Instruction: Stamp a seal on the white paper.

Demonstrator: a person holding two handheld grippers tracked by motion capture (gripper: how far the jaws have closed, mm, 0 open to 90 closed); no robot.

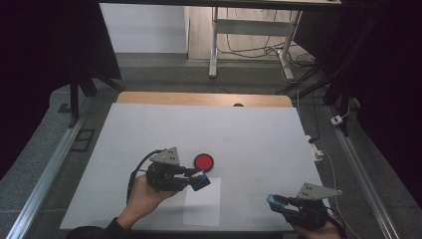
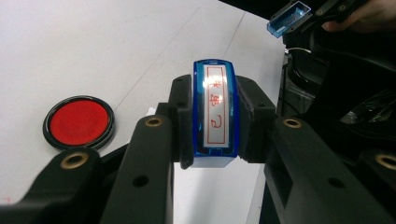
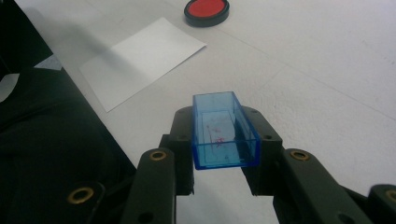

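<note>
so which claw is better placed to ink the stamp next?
Left, probably. Left claw grips the stamp, beside the red ink pad. Right claw holds just the blue cap, farther off.

Glossy blue plastic stamp (translucent cap); matt paper.

Left gripper clamped on blue stamp — red characters face up; red ink pad on white table, left — right gripper far off, holding blue cap.

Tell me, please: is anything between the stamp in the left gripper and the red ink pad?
Nothing visible stands between them. The stamp is clamped in the left gripper, and the red ink pad lies open on the white table close beside it. The sheet of paper lies nearer the person, aside.
</note>
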